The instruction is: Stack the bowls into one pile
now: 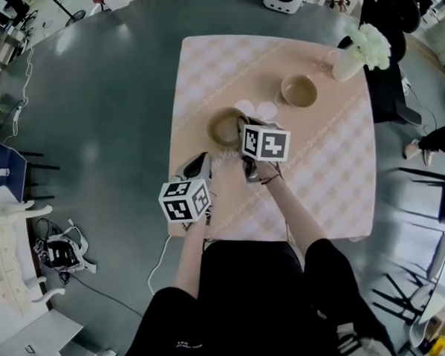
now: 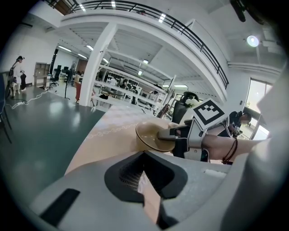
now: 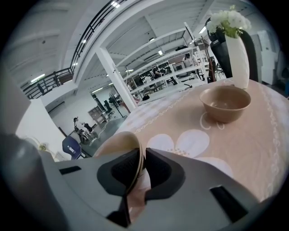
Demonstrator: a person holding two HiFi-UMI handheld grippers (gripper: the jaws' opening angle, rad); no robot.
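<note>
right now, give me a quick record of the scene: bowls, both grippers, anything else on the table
near bowl: middle of the tablecloth, rim pinched by the right gripper
far bowl: apart, beside the vase, not stacked
right gripper: shut on near bowl
left gripper: shut, empty, short of the near bowl
vase: white flowers, far corner of the tablecloth
</note>
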